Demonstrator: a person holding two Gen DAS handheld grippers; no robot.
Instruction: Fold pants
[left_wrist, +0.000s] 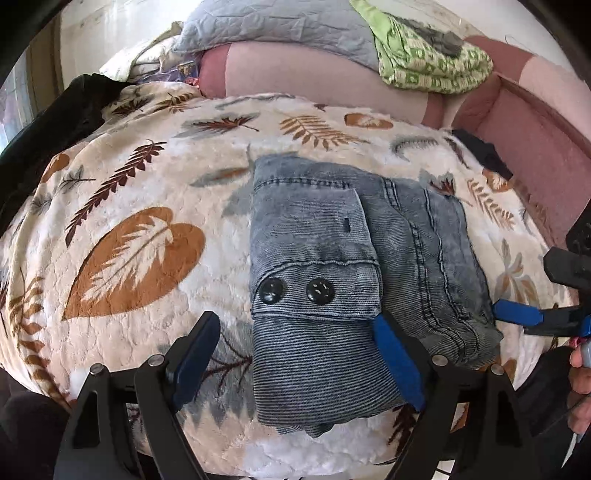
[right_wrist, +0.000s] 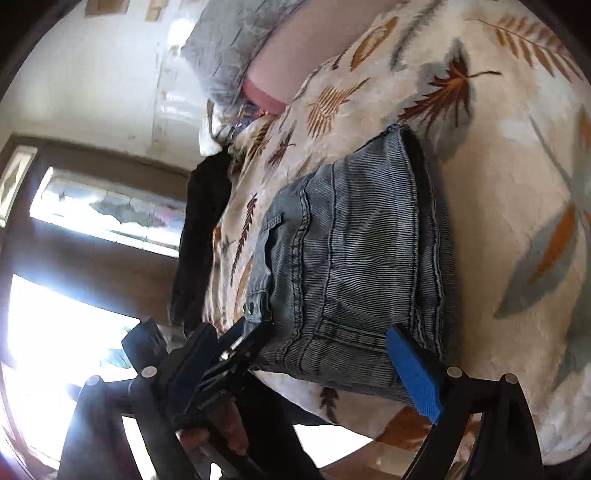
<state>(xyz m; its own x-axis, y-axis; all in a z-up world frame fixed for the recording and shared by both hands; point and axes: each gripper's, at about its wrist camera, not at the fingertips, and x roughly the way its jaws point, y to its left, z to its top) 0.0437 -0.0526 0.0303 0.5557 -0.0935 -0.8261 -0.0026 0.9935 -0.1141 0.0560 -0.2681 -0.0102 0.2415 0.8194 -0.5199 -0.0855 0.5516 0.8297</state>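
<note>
The grey-blue denim pants (left_wrist: 332, 266) lie folded into a compact bundle on a leaf-print blanket (left_wrist: 129, 206). A flap with two black buttons (left_wrist: 295, 290) lies on top. My left gripper (left_wrist: 295, 354) is open, its jaws wide on either side of the bundle's near end, not gripping. My right gripper (right_wrist: 306, 365) is open at the bundle's right edge; its blue fingertip (left_wrist: 517, 314) shows in the left wrist view. In the right wrist view the pants (right_wrist: 351, 258) lie just ahead of the jaws.
A pink bed frame (left_wrist: 535, 140) borders the blanket at right. A grey pillow (left_wrist: 280, 26) and green patterned cloth (left_wrist: 424, 55) lie at the back. A dark garment (left_wrist: 55, 122) lies at the left edge. A window and door (right_wrist: 74, 240) show beside the bed.
</note>
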